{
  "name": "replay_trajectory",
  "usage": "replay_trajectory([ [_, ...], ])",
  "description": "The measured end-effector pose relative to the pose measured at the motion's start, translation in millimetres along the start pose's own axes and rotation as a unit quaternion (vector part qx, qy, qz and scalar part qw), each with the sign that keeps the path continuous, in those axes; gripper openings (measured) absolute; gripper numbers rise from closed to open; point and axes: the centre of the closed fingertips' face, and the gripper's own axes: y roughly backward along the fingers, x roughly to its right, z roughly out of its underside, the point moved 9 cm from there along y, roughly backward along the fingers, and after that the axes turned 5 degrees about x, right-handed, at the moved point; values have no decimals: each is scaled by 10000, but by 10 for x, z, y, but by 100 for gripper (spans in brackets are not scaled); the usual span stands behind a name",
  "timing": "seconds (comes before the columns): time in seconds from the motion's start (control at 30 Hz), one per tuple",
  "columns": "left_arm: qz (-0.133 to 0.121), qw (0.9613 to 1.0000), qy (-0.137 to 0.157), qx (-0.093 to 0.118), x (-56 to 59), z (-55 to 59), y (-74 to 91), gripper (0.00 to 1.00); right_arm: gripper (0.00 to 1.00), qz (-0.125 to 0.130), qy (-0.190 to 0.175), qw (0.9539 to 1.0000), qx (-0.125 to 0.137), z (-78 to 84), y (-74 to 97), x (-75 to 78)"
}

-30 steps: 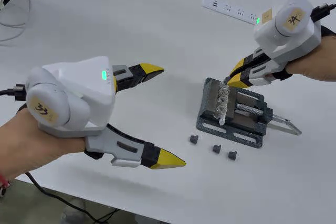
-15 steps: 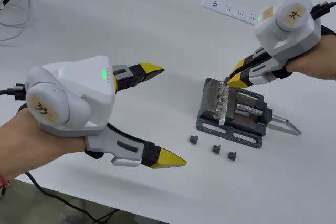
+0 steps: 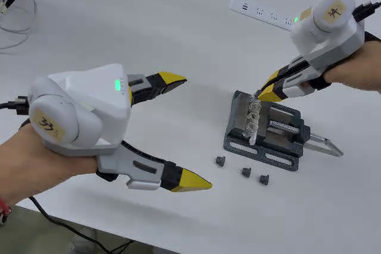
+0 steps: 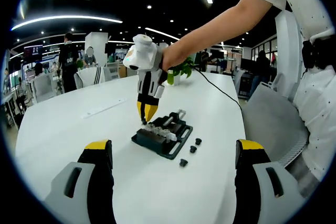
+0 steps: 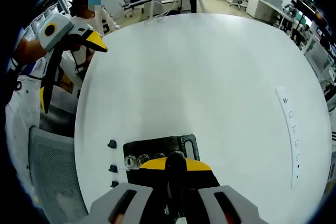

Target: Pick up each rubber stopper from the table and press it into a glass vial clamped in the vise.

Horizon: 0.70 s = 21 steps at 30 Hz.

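Three rubber stoppers lie on the surface just beside the vise, on the near side. The right gripper, jaws pressed together, points down at the far glass vial. The left gripper, jaws spread wide, is nearer the stoppers.

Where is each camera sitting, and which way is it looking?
Head view: on the person's head, looking down at the vise; the person's arms, left gripper and right gripper show.
Left gripper view: on the left gripper, looking across the table at the vise; its open jaws show.
Right gripper view: on the right gripper, looking down onto the vise; its closed jaws show.
Shared: all three show the vise and three rubber stoppers.
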Motion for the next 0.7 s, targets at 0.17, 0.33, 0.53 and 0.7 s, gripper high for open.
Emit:
replay_trajectory([
  [0.17, 15, 10000, -2, 1, 9, -2, -10, 97, 4, 135, 511, 9982, -269, -39, -15, -14],
  [0.33, 33, 10000, -17, 13, 16, -6, -20, 97, 4, 259, 990, 9934, -520, -84, -23, -68],
  [0.53, 35, 10000, -10, 19, 17, -7, -16, 97, 5, 217, 1068, 9924, -576, -80, -37, -38],
  [0.7, 2, 10000, -7, 22, 5, -3, 0, 97, 6, 156, 1010, 9934, -516, -87, -44, -39],
])
